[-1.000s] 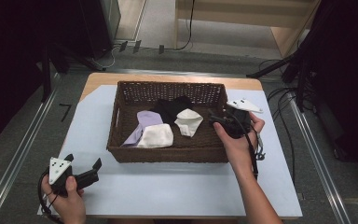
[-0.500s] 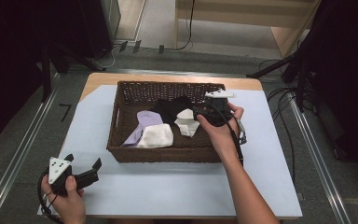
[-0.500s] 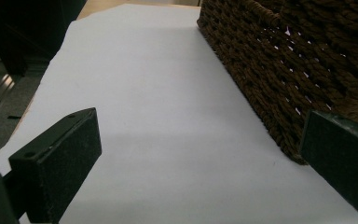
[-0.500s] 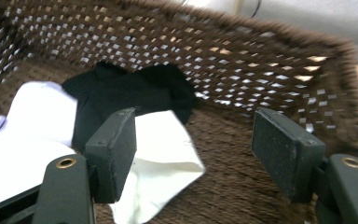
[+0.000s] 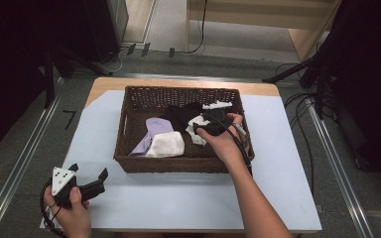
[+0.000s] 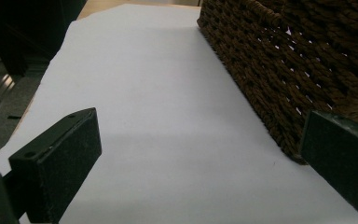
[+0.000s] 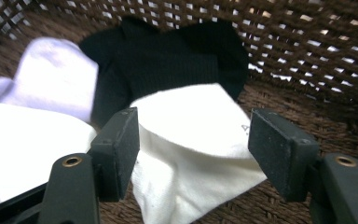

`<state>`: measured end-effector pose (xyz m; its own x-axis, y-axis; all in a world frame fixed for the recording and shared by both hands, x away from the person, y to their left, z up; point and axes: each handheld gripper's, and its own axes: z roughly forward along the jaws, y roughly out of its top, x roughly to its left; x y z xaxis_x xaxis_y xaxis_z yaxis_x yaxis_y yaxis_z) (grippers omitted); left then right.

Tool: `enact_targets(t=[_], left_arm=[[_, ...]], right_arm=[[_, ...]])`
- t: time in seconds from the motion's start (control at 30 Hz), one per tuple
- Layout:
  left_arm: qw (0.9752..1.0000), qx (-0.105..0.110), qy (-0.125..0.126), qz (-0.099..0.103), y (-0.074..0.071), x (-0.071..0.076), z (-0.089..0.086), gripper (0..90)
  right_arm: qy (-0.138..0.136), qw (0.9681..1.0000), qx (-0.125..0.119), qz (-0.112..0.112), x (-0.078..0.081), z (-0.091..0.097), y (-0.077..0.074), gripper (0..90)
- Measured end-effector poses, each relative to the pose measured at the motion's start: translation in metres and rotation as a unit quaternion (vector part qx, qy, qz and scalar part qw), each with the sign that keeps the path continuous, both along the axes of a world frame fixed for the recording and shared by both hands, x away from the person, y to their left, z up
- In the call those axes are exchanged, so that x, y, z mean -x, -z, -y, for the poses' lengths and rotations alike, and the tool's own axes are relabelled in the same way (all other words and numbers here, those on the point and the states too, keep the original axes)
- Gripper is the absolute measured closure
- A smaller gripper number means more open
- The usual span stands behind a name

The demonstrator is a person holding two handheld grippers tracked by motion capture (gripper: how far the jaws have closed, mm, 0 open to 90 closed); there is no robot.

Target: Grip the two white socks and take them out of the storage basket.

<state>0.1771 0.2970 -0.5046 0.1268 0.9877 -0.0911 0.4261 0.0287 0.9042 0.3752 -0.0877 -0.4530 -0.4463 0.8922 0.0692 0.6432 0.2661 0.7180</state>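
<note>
— Two grippers here. Where is each in the high view?
— Lower left of the frame, the left gripper [image 5: 87,186] rests in a hand on the white surface [image 5: 188,198], outside the wicker basket [image 5: 178,163]. At frame centre the right gripper [image 5: 206,128] is down inside the basket, over the socks.

— What does the right gripper view add?
— Detail the high view lacks. The cream sock [image 7: 191,140] lies on the basket floor in the lower middle of the frame, its upper folded edge running between the two black fingers [image 7: 121,149]. The left finger seems to touch the sock's edge; the right one stands clear of it. The jaws have just been closing but are still apart, not clamped on the cloth. Behind the cream sock lies a black sock [image 7: 168,56]; at upper left a lilac sock [image 7: 56,74], and at the left edge a white sock [image 7: 23,144].

— And the left gripper view?
— Its fingers [image 6: 58,163] are wide apart with nothing between them but bare white surface; the basket's woven wall [image 6: 298,70] fills the upper right, just beside the right-hand finger.
</note>
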Motion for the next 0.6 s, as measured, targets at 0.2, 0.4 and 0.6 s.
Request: enact_targets(t=[0.2,0.4,0.6], left_arm=[[1.0,-0.001,-0.001,0.0,0.0,0.0,0.0,0.0],[1.0,0.0,0.0,0.0,0.0,0.0,0.0,0.0],[1.0,0.0,-0.001,-0.001,0.0,0.0,0.0,0.0]], right_arm=[[-0.005,0.9995,0.009,-0.03,-0.005,-0.004,0.01,34.2],[-0.009,0.9974,0.045,-0.057,-0.007,-0.009,0.021,38.5],[-0.006,0.9931,0.068,-0.095,-0.008,-0.009,0.026,59.3]])
